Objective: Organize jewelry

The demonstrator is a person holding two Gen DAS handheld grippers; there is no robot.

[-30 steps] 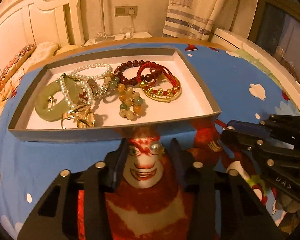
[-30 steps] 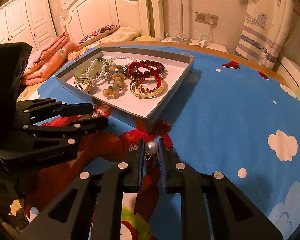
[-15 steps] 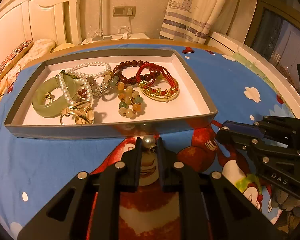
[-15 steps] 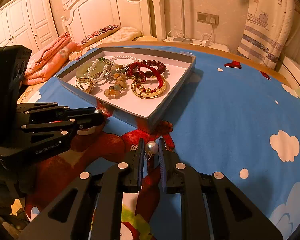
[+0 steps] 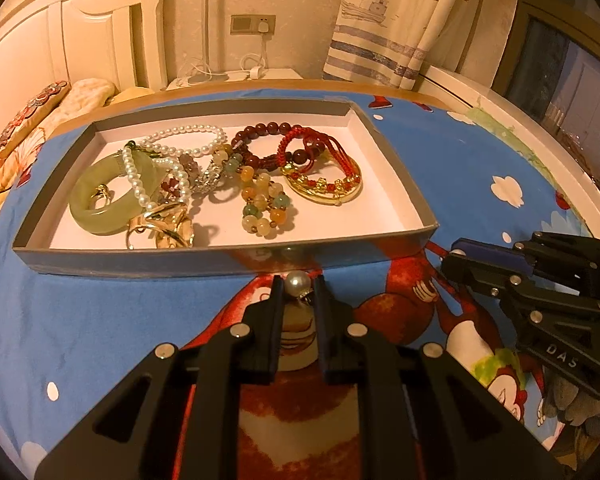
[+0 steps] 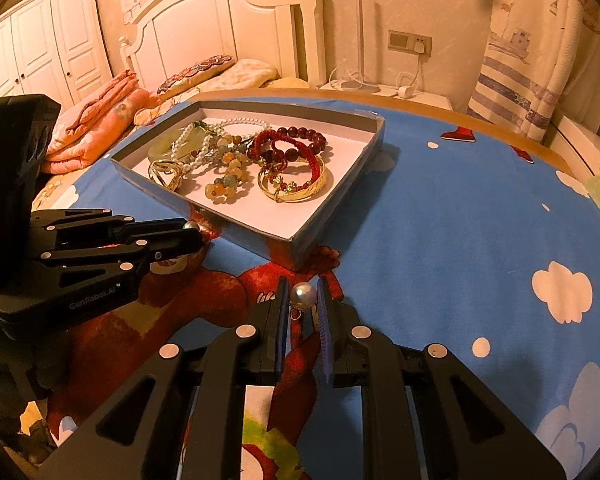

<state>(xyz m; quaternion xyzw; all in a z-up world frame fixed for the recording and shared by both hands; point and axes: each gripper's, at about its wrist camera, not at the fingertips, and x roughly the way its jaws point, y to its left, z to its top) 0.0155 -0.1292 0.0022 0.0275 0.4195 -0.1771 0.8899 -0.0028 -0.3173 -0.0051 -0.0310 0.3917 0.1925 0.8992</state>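
My left gripper (image 5: 297, 286) is shut on a pearl earring (image 5: 298, 282), just in front of the near wall of the grey tray (image 5: 220, 258). My right gripper (image 6: 303, 294) is shut on a second pearl earring (image 6: 303, 295), below the tray's near corner (image 6: 300, 240). In the tray lie a jade bangle (image 5: 100, 204), a pearl strand (image 5: 188, 136), a dark red bead bracelet (image 5: 260, 136), a gold bangle with red cord (image 5: 324, 190), a mixed bead bracelet (image 5: 264, 204) and gold rings (image 5: 168, 228). The left gripper (image 6: 194, 234) also shows in the right wrist view, a pearl at its tip.
A blue cartoon-print cloth (image 6: 460, 220) covers the round table, whose wooden edge (image 6: 500, 136) shows at the back. Beyond it are a white headboard (image 6: 220, 28), folded pink bedding (image 6: 96, 128), a striped curtain (image 5: 400, 40) and a wall socket with cables (image 5: 252, 26).
The left gripper's jaws have closed onto the pearl earring that lay between them. The right gripper has kept still, shut on its own pearl earring.
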